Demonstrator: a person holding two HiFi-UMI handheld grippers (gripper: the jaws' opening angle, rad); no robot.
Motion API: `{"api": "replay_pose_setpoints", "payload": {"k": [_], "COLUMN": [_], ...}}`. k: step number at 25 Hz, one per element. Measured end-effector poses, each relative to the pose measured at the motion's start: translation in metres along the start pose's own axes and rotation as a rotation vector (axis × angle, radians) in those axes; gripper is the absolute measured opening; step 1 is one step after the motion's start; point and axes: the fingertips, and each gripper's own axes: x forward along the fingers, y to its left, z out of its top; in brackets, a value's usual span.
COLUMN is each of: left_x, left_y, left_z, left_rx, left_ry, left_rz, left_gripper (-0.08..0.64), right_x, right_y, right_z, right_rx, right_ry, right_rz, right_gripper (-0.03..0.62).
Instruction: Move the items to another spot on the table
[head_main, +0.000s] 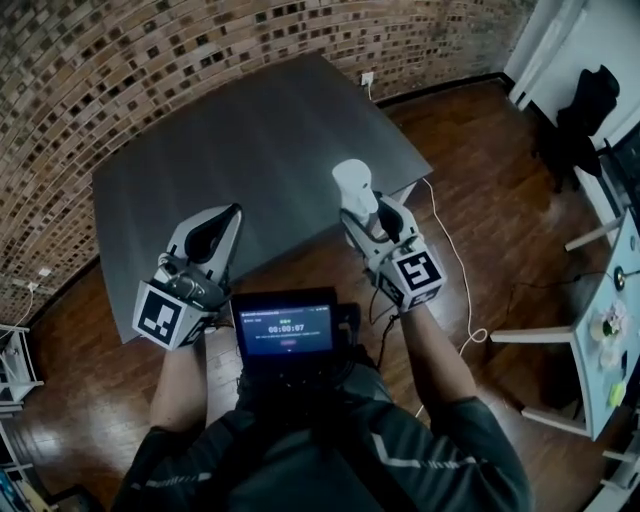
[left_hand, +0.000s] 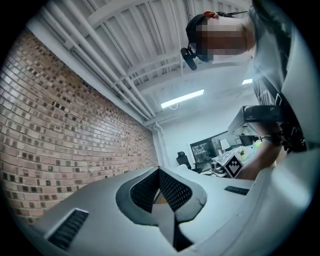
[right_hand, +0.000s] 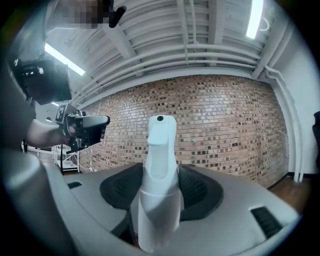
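My right gripper (head_main: 366, 213) is shut on a white spray bottle (head_main: 353, 185), held just past the near right edge of the dark grey table (head_main: 250, 130). In the right gripper view the bottle (right_hand: 159, 150) stands upright between the jaws (right_hand: 159, 192), its nozzle head above them, and the camera looks up at brick wall and ceiling. My left gripper (head_main: 226, 218) hovers over the table's near edge, shut with nothing in it. Its tips (left_hand: 159, 170) meet in the left gripper view. No other item shows on the table.
A small screen (head_main: 285, 328) sits at the person's chest between the grippers. A white cable (head_main: 455, 270) runs over the wooden floor right of the table. A second table (head_main: 610, 330) with small things and a black chair (head_main: 585, 120) stand at the right.
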Motion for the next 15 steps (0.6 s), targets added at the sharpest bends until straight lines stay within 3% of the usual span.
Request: {"api": "replay_pose_setpoints", "payload": {"k": [6,11,15], "left_x": [0.061,0.099,0.123], "left_y": [-0.005,0.008,0.032], "left_z": [-0.025,-0.053,-0.069], "left_rx": [-0.006,-0.075,-0.049], "left_ry": [0.029,0.054,0.039], "left_rz": [-0.047,-0.073,-0.061], "left_gripper": [-0.004,-0.004,-0.003], "right_x": [0.005,0.026,0.052], "right_y": [-0.065,-0.104,-0.123], "right_z": [-0.012,-0.022,-0.03], "right_rx": [0.032,0.045,0.037], "right_ry": [-0.017,-0.014,-0.006], "right_rz": [-0.045,-0.061,-0.05], "right_gripper": [0.233,0.232,0.232]}}
